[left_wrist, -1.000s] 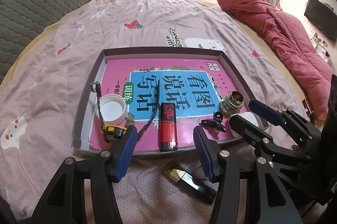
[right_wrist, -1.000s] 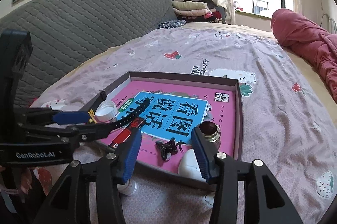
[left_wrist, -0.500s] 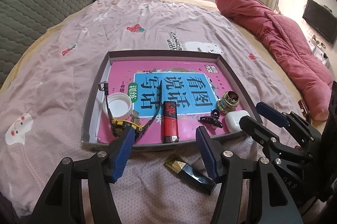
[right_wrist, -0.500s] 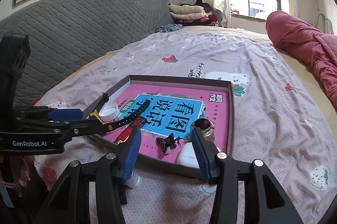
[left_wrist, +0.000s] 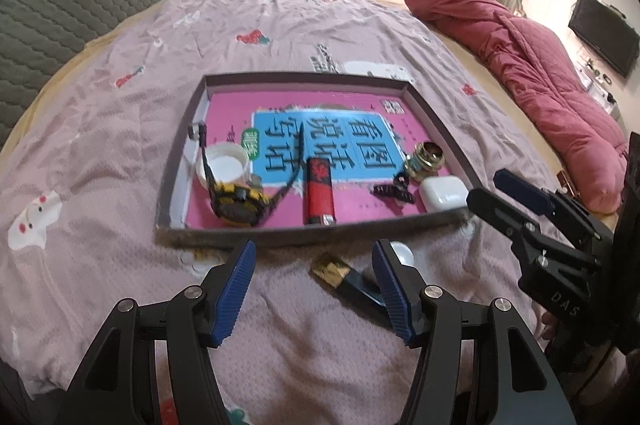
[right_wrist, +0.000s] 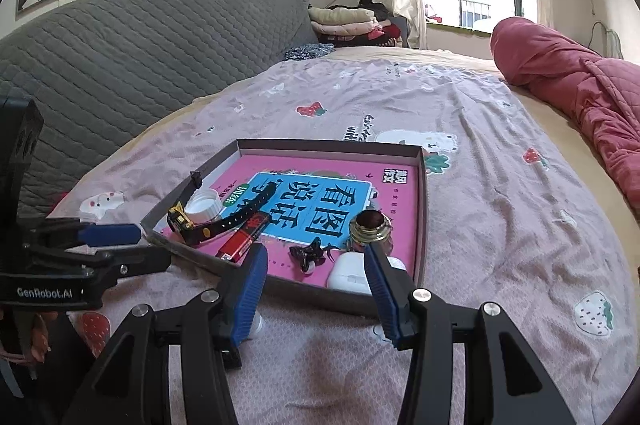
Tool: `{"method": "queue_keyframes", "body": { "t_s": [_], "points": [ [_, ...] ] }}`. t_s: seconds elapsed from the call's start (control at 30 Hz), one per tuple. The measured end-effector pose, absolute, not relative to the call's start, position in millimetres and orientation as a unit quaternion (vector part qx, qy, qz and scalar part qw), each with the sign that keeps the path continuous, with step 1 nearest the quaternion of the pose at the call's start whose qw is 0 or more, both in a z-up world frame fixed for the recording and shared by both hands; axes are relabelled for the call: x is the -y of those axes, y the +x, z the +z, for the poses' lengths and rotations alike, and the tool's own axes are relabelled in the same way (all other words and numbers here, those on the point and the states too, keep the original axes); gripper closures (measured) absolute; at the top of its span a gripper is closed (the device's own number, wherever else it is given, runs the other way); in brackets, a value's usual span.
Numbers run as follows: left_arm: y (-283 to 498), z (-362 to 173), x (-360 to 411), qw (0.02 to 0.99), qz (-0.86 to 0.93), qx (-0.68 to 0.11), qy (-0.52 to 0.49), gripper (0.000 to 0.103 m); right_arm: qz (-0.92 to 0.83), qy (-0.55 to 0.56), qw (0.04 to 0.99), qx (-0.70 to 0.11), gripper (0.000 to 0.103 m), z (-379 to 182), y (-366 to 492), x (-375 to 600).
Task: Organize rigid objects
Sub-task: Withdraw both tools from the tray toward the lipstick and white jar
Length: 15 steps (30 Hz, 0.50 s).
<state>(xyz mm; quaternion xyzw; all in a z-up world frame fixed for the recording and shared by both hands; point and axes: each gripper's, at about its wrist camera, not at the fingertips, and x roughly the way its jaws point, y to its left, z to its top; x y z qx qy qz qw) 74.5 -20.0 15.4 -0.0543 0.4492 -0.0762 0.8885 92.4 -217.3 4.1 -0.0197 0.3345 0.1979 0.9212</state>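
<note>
Left wrist view gives us the bed (left_wrist: 320,25), and on it a shallow box tray (left_wrist: 176,161) lined with a pink book (left_wrist: 340,129). Inside lie a watch (left_wrist: 240,201), red lighter (left_wrist: 319,191), white cap (left_wrist: 224,165), earbud case (left_wrist: 442,191), brass ring (left_wrist: 428,159) and black clip (left_wrist: 394,189). Our left gripper (left_wrist: 314,289) and right gripper (right_wrist: 316,289) both hang released, grasping nothing, near the tray's front edge.

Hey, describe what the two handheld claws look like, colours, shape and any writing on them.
Both match: the left claw and right claw have black angular linkage arms with silver pivot bolts, each ending in two ribbed blue pads. White lettering reads "GenRobot.AI" on the left one's body and "DAS" on the right one's. No cables or sleeves show.
</note>
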Motion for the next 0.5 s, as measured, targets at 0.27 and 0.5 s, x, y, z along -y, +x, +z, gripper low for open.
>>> {"method": "queue_keyframes", "body": {
  "t_s": [0.27,0.5],
  "points": [
    [64.5,-0.6,39.6,0.870,-0.099,-0.479,-0.055,0.041,0.192,-0.020,0.921,-0.338,0.053,5.8,83.4,221.5],
    [61.1,-14.4,54.3,0.858,-0.106,-0.498,-0.065,0.041,0.200,-0.019,0.919,-0.340,0.053,5.9,80.7,218.9]
  ]
}}
